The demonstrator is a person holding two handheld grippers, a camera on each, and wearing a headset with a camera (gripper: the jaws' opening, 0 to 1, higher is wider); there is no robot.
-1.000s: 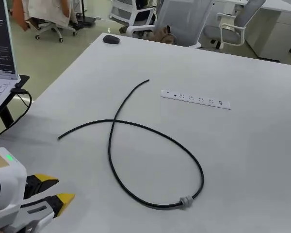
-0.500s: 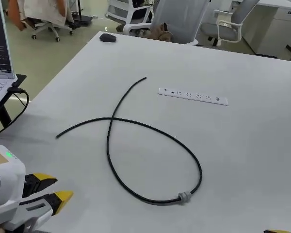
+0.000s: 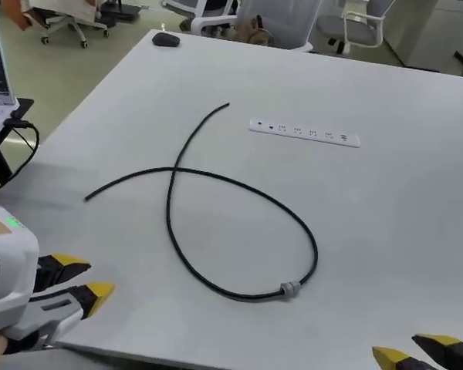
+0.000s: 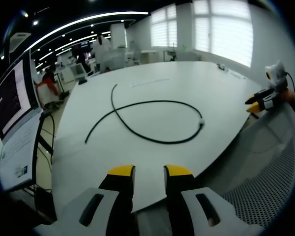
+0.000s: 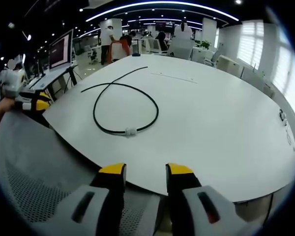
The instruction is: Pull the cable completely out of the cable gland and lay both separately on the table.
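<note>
The black cable [image 3: 172,170] lies mid-table, crossed into one loop, with the grey cable gland [image 3: 290,290] threaded on its near-right arc. The left tool [image 3: 99,279] is at the near-left edge of the table [image 3: 386,216], jaws parted and empty. The right tool [image 3: 395,347] is at the near-right edge, likewise released. Bare surface surrounds the loop.

The table [image 3: 386,231] has a smooth, matt, pale grey top. The cable [image 3: 172,169] looks sheathed in smooth black rubber or plastic with a faint sheen, and the cable gland [image 3: 290,290] is dull grey plastic. The left gripper [image 3: 99,279] has a smooth white plastic body and matt yellow-tipped jaws; the chair mesh [image 5: 29,167] is coarse grey woven cloth.
</note>
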